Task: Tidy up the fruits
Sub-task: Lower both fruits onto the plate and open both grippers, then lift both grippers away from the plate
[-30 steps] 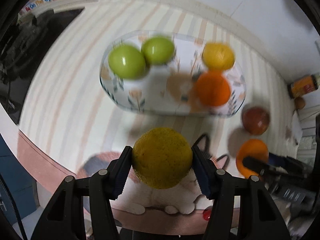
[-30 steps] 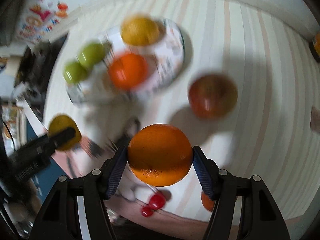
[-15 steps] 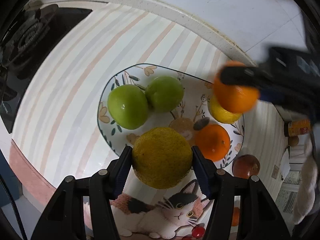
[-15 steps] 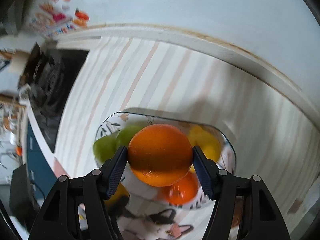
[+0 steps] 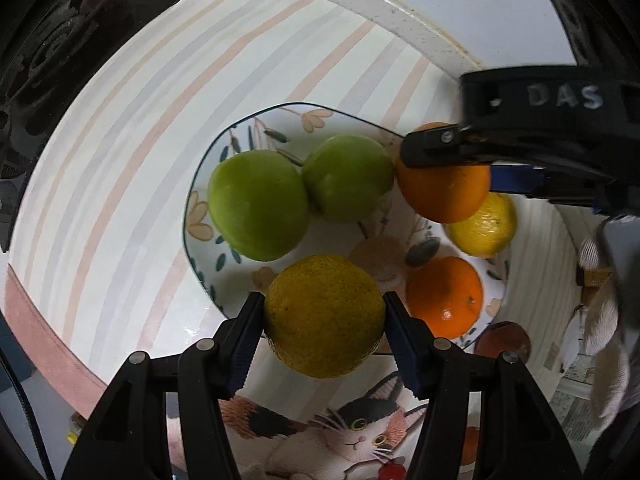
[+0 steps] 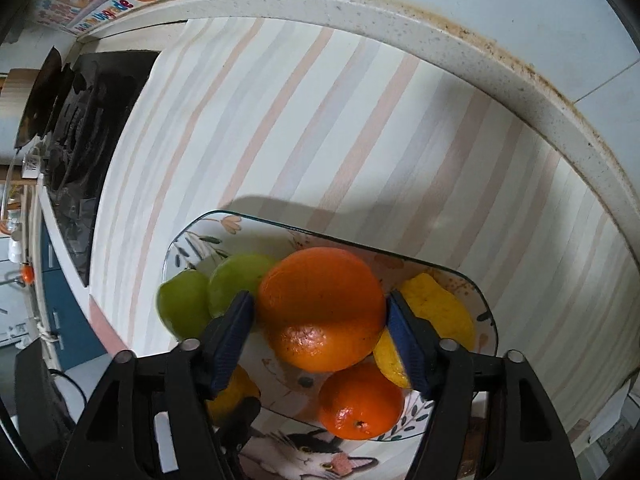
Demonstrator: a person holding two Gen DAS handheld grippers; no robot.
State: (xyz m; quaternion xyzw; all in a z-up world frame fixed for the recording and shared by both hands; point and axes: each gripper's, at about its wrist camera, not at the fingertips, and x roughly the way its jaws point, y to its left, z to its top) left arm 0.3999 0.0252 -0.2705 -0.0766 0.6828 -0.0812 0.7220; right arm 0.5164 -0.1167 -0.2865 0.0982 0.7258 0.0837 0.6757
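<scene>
Left wrist view, green apples [image 5: 304, 192], lemon [image 5: 486, 226] crowding plate [image 5: 200, 208]

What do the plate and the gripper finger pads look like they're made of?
Plate: likely glazed ceramic, going by its glossy white surface, painted flowers and thin dark rim.
Finger pads: probably rubber or soft plastic, dark blue, matte and finely ribbed, set on black hard-plastic fingers; here they clamp the yellow citrus.
</scene>
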